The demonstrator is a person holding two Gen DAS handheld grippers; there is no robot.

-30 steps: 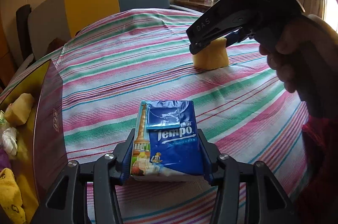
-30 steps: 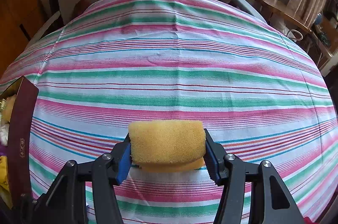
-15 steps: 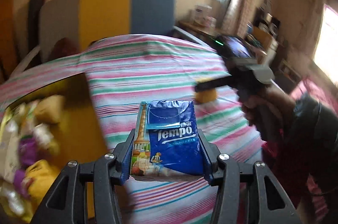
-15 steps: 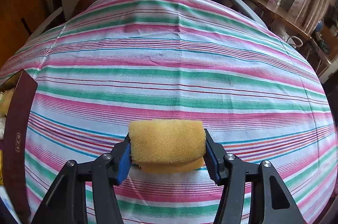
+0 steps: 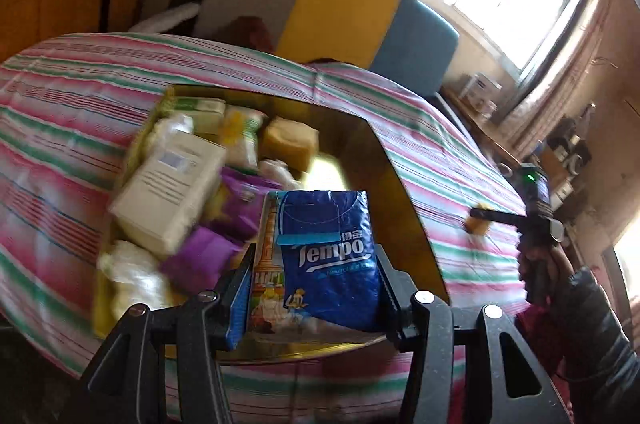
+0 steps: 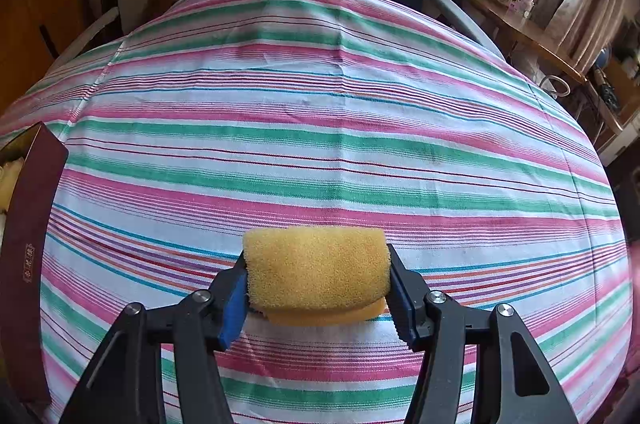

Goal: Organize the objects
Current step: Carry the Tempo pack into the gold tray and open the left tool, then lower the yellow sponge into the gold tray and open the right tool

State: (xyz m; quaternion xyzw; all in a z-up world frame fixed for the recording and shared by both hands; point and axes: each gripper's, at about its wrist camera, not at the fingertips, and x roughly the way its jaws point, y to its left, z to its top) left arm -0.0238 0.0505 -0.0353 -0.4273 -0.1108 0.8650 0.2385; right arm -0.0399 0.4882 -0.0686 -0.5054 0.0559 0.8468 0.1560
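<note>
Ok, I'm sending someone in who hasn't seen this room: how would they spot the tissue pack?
Find the striped tablecloth and the open gold-lined box full of odds and ends on it. Just over the box's near side, the left gripper clamps the tissue pack: it is the only dark blue thing there, with "Tempo" in white letters.

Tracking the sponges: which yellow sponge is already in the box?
The sponge at the box's far end; the other sponge is clamped in the right gripper.
</note>
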